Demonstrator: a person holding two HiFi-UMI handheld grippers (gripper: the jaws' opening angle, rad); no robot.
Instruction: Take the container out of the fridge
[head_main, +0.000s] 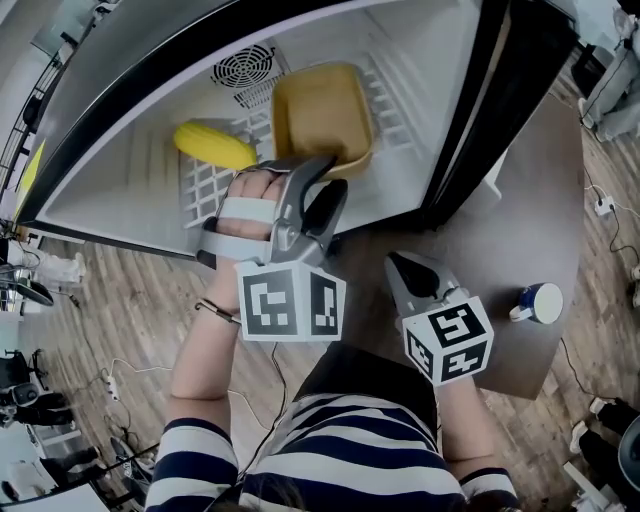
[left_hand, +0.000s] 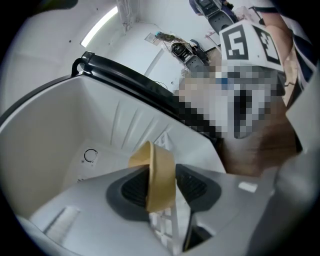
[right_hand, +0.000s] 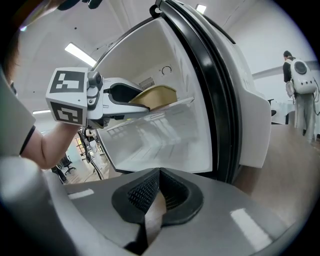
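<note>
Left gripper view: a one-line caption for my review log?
Left hand-held gripper clamps the rim of the tan container inside the open white fridge.

On the white wire shelf (head_main: 215, 185), a tan container (head_main: 322, 112) beside a yellow oblong thing (head_main: 214, 146).
</note>
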